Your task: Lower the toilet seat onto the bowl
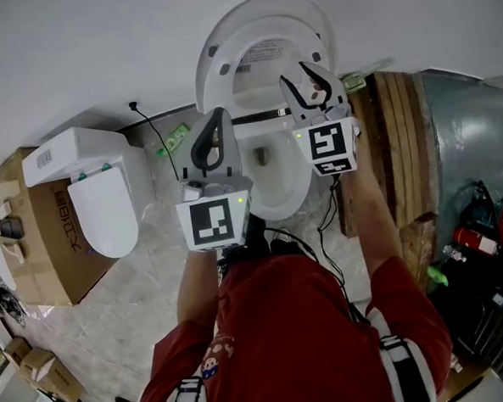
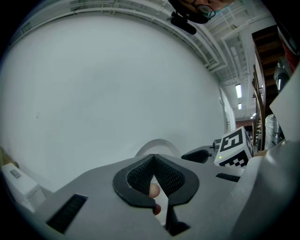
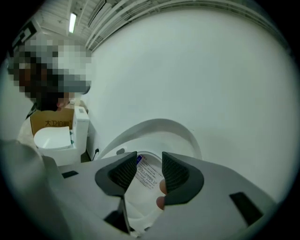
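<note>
From above, the toilet seat (image 1: 216,58) stands raised against the white wall, upright behind the open bowl (image 1: 279,201) and not on it. The left hand-held gripper (image 1: 219,118) is in front of the bowl with its jaws together and nothing in them. The right hand-held gripper (image 1: 298,77) is higher, near the raised seat, with its jaws apart and empty. A second toilet (image 1: 98,197) stands at the left beside a cardboard box (image 1: 38,251), and wooden boards (image 1: 397,144) lean at the right. In the left gripper view, the left hand-held gripper (image 2: 153,159) has its tips meeting, facing the wall (image 2: 117,84). In the right gripper view, the right hand-held gripper (image 3: 150,157) is spread, and the seat (image 3: 159,127) shows behind the gap, not touched by the pads.
</note>
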Tool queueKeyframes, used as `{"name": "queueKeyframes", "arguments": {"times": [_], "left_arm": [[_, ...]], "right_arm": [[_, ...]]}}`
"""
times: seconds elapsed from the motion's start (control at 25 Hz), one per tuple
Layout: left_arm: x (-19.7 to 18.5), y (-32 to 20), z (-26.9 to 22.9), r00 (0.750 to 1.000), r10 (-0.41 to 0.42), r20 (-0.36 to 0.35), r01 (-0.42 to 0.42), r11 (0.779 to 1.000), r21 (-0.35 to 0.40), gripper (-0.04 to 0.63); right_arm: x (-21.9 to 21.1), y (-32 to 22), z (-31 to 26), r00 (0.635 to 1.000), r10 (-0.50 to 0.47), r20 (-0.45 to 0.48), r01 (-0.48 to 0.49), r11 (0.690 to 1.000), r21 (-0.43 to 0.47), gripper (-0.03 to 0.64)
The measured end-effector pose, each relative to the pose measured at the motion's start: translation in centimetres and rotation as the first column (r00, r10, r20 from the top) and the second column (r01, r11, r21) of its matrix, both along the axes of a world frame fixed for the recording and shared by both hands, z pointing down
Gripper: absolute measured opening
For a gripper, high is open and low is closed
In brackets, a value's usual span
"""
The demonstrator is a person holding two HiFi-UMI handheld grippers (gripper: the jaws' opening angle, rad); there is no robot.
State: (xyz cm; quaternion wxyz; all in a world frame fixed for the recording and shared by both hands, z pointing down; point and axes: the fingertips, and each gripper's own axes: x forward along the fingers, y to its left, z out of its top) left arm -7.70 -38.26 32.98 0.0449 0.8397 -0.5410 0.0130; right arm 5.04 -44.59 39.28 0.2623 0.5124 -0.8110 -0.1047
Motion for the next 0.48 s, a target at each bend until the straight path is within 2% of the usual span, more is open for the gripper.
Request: {"name": "queueKeyframes", "arguments": {"times": [0.24, 0.48], "left_arm": [[-0.5, -1.1, 1.1, 1.0, 0.004, -0.006, -0.004, 1.0, -0.018, 0.011], [-1.1, -2.0, 2.0, 1.0, 0.008, 0.0, -0.008, 0.999, -0.034, 0.011]], "right_arm": [[-0.4, -3.5, 1.9, 0.983, -0.022, -0.18, 0.023, 1.0, 0.004, 0.21], [-0.4, -7.7, 3.7, 0.934, -0.026, -0.356, 0.033, 0.999, 0.013, 0.252]]}}
